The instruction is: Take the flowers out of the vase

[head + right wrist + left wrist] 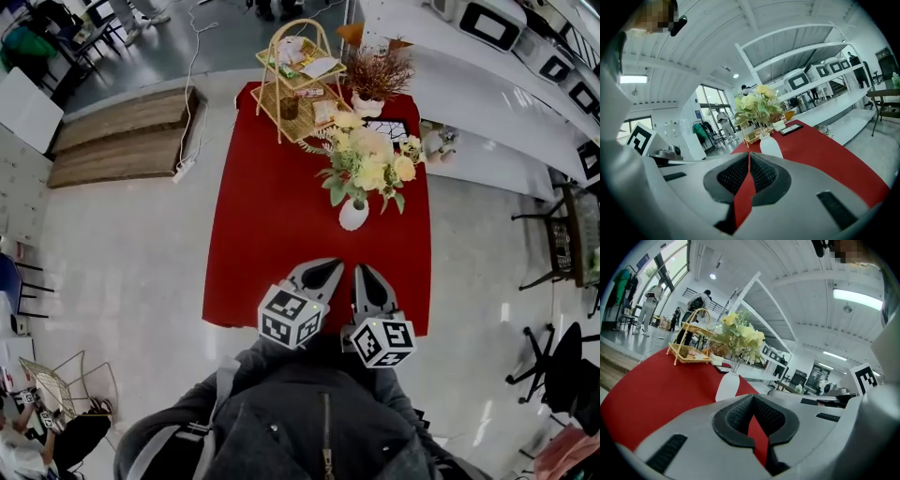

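Note:
A white vase (353,215) stands in the middle of the red table (272,234) and holds a bunch of yellow and cream flowers (370,164) with green leaves. Both grippers hover side by side over the table's near edge, pointing at the vase and well short of it. My left gripper (328,266) is shut and empty. In its own view the vase (727,386) and flowers (739,336) stand ahead, past the closed tips (753,397). My right gripper (362,269) is also shut on nothing, and its view shows the vase (770,146) and flowers (757,107) ahead of the tips (749,153).
At the table's far end stand a two-tier wicker basket (298,89), a pot of dried plants (375,80) and a flat dark frame (389,127). White shelving (487,94) runs along the right, with chairs (562,244) beside it. A wooden platform (122,136) lies to the left.

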`<state>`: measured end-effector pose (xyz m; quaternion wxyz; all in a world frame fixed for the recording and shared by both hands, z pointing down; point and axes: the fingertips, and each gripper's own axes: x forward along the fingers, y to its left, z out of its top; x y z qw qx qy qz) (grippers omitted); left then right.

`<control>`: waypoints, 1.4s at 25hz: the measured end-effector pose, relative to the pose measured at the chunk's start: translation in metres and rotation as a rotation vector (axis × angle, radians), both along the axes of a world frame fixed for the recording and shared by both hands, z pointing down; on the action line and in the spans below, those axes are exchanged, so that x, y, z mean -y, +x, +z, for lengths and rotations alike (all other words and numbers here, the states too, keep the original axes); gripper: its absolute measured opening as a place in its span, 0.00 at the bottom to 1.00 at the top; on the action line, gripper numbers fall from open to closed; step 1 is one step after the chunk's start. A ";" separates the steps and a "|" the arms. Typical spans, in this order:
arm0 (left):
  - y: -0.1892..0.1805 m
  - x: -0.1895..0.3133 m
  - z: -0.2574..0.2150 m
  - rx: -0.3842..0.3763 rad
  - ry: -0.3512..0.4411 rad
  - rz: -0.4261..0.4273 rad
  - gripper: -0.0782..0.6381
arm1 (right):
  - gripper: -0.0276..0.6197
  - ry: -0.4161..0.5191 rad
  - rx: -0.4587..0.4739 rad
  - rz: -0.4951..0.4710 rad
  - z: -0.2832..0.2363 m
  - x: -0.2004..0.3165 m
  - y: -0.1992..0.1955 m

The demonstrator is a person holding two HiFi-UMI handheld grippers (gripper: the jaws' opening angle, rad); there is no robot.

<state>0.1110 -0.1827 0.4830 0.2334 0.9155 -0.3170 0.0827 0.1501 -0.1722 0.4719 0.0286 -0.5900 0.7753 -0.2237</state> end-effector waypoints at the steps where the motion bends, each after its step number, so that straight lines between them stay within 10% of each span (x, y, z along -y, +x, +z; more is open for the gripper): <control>1: 0.002 0.002 0.000 -0.002 0.001 -0.007 0.12 | 0.06 0.000 0.000 -0.006 0.001 0.003 0.002; 22: 0.013 0.046 -0.009 0.008 0.042 -0.133 0.12 | 0.07 0.123 -0.042 0.003 -0.024 0.060 0.026; 27: 0.006 0.056 -0.008 0.011 0.039 -0.146 0.12 | 0.28 0.122 -0.080 0.005 -0.026 0.072 0.021; 35: 0.003 0.070 -0.005 0.006 0.025 -0.153 0.12 | 0.36 0.084 -0.122 0.006 -0.020 0.098 0.017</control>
